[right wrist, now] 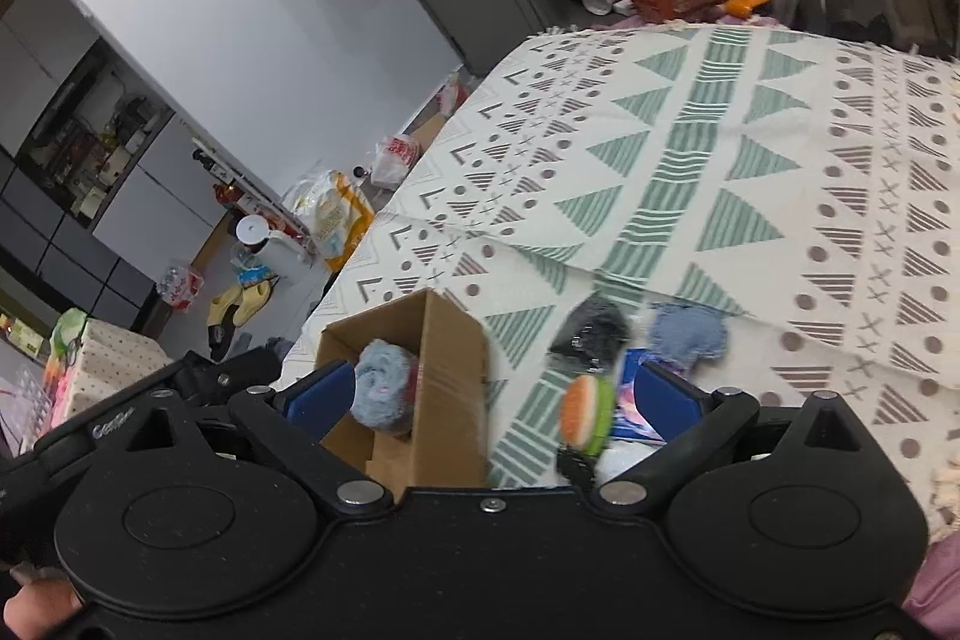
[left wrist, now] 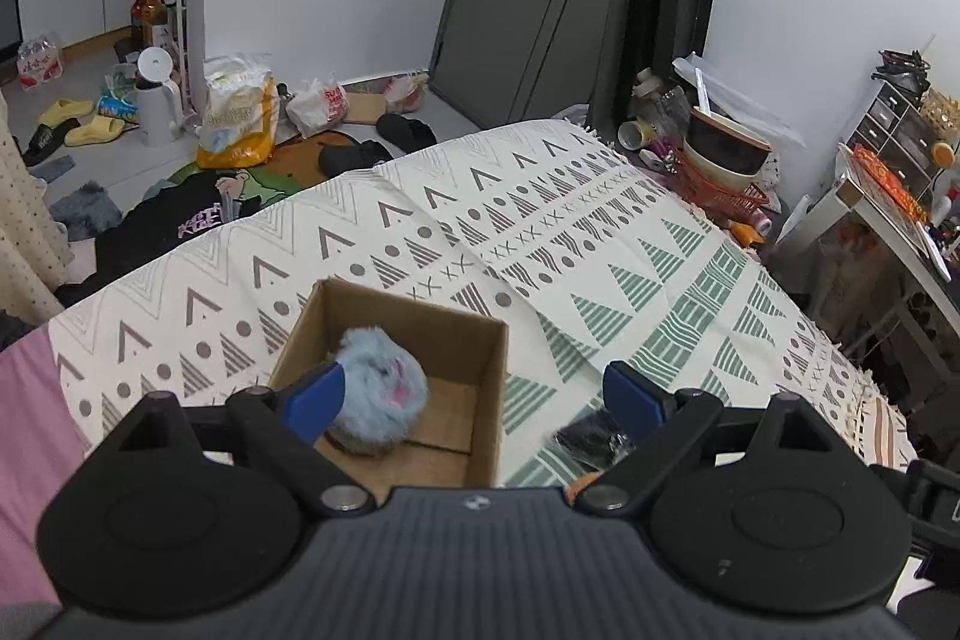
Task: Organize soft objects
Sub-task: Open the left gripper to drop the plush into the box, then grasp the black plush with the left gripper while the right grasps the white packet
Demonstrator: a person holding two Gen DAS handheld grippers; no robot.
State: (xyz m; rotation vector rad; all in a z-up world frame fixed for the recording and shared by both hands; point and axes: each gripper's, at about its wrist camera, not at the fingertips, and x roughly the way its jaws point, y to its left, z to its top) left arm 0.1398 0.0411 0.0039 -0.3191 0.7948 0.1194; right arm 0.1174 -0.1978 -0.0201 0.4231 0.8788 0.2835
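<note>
Both tools hang empty above the bed: the left gripper (left wrist: 474, 394) has its blue pads spread wide with nothing between them, and the right gripper (right wrist: 489, 394) is just as released.

The task's thing of the moment, a fluffy blue plush ball (left wrist: 379, 400) with a pink mark, lies inside the open cardboard box (left wrist: 480, 340), against its left wall. The box stands on the patterned bedspread (left wrist: 600, 232), toward the bed's near left side.

I judge one soft item to be stowed and the work to be between placements, with more still to gather. On the bedspread to the right of the box, near the bed's near edge, lie a burger-shaped plush (right wrist: 585, 415), a dark fuzzy item (right wrist: 591, 331) beyond it, and a blue fabric piece (right wrist: 687, 334) further right. A glossy packet (right wrist: 630, 394) lies beside the burger; what it is I cannot tell.

The next move calls for carrying one open gripper over to these, most likely the right one for the burger plush, lowering it until the pads straddle the toy, and closing gently, since it will squash.

Both grippers point forward and steeply down across the bed. A fingertip (right wrist: 36, 604) shows at the right-wrist view's lower left corner.
</note>
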